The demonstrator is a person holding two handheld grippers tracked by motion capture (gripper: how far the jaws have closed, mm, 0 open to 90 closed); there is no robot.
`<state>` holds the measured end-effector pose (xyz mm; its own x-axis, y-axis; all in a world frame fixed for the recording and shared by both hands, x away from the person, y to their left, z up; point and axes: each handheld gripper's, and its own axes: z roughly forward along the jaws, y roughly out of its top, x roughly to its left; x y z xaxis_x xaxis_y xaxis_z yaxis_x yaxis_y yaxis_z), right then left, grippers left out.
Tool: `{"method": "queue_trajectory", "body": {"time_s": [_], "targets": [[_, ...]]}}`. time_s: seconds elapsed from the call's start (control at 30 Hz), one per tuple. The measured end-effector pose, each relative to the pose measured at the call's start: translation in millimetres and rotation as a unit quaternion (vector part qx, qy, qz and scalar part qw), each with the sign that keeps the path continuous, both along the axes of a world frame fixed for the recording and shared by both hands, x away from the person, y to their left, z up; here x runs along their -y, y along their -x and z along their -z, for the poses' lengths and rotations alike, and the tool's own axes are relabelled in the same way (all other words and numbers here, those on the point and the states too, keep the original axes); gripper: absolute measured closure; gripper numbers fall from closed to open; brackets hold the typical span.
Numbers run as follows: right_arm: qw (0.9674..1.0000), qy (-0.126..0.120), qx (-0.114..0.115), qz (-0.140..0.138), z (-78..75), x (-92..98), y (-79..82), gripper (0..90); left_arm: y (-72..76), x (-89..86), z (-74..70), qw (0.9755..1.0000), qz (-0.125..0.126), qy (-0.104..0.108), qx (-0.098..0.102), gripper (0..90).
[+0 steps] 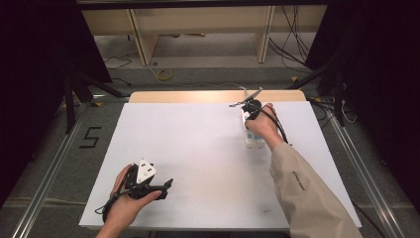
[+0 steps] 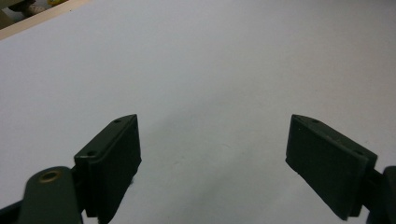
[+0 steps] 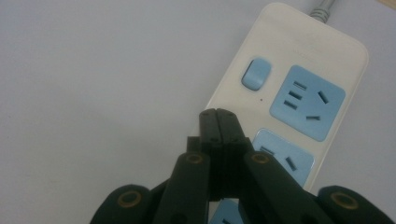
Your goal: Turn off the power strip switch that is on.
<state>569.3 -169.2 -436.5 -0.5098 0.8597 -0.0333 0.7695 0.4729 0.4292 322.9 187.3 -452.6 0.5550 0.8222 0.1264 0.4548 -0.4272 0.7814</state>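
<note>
Two claws: the right claw (image 3: 217,114) is clenched empty over a cream power strip with blue sockets (image 3: 299,84); the left claw (image 2: 212,154) is spread wide above the white table (image 2: 210,56).

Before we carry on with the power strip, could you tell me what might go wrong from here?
The right gripper, jaws shut, hovers just short of the blue switch on the power strip. Its tips could slide off the small switch onto the casing, or catch the socket beside it. A push may shift the unheld strip, since the open left gripper is far off.
</note>
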Motion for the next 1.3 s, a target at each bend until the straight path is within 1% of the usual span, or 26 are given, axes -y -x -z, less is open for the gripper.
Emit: {"method": "queue_trajectory", "body": {"time_s": [0.1, 0.17, 0.37, 0.6, 1.3], "targets": [[1.0000, -0.006, 0.001, 0.003, 0.3, 0.8, 0.1, 90.0, 0.1, -0.2, -0.3, 1.0000, 0.001, -0.001, 0.000, 17.5], [0.9999, -0.009, 0.000, 0.004, 0.2, 1.9, 0.3, 90.0, 0.0, 0.0, -0.1, 1.0000, -0.001, 0.002, 0.001, 17.5], [0.9999, -0.010, 0.007, 0.003, 0.7, 1.9, 1.6, 90.0, -0.5, -0.1, 0.5, 1.0000, -0.001, 0.002, 0.000, 17.5], [1.0000, -0.001, 0.008, 0.001, 0.2, -0.1, 2.2, 90.0, -0.3, 0.0, 0.2, 1.0000, -0.001, 0.002, 0.000, 17.5], [1.0000, 0.000, 0.009, -0.001, 0.0, -0.1, 2.2, 90.0, -0.6, -0.4, 0.4, 1.0000, -0.002, 0.002, 0.001, 17.5]]}}
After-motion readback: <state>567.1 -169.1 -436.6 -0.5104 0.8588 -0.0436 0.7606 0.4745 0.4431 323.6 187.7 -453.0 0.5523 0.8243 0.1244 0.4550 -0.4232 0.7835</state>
